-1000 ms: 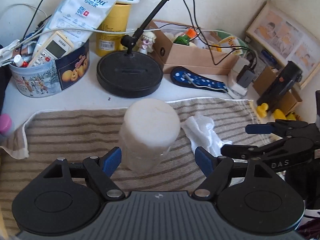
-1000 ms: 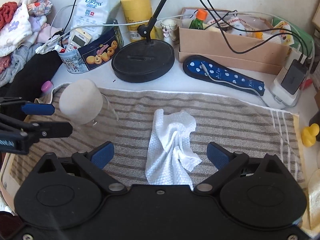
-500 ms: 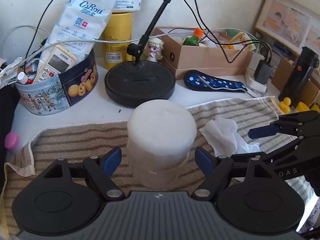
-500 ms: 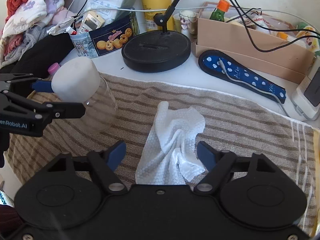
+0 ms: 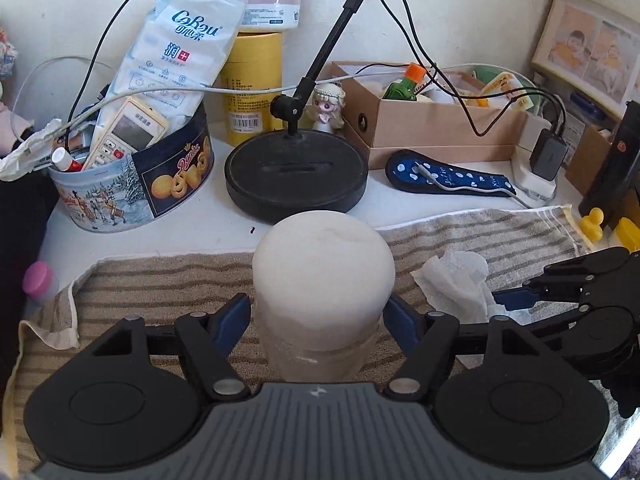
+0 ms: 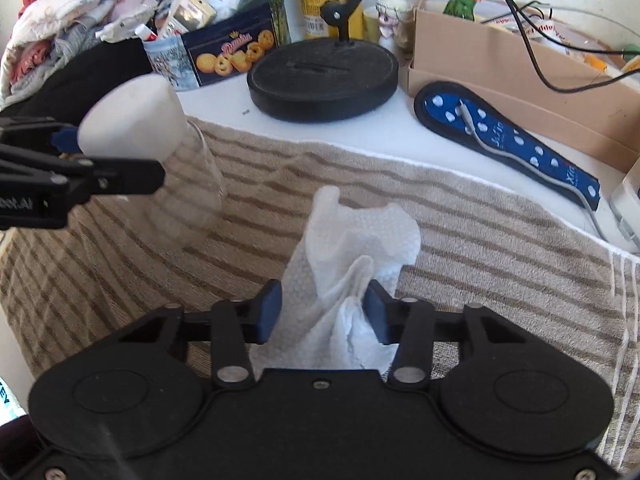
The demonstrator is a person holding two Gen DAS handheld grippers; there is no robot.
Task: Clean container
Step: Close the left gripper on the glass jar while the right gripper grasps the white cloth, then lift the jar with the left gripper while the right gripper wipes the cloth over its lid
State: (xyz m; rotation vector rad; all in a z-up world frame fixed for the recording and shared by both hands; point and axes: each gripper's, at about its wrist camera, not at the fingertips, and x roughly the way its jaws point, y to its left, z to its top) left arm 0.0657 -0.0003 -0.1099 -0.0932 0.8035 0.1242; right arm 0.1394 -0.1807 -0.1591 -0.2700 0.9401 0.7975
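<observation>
Left gripper [image 5: 318, 316] closed onto container [image 5: 324, 300], blue pads pressed to both sides just below the white cap. Container: clear body, wide white domed lid, upright on striped towel [image 5: 160, 284], left part of towel as seen from the right wrist camera. Contact at the far pad partly hidden behind the lid in that view; grip appears firm.

Right gripper [image 6: 323, 312] narrowed around white paper towel [image 6: 352, 248], pads bearing on the crumpled folds from both sides. Paper towel bunched upward between the fingers, upper edge free, lower part lying on the striped towel near its middle. Well apart from the container, to its right.

Right gripper also visible at the right edge of the left wrist view, beside the same paper towel.

Behind the towel, on the white tabletop:
- Black round stand base [image 5: 296, 176], directly behind the container.
- Cookie tin [image 5: 136, 188] to the left, holding a remote control [image 5: 124, 134] and a white pouch.
- Yellow canister [image 5: 252, 88] against the wall.
- Cardboard box [image 5: 432, 128] to the right, green bottle with orange cap inside.
- Blue spotted power strip [image 5: 448, 174] in front of the box.
</observation>
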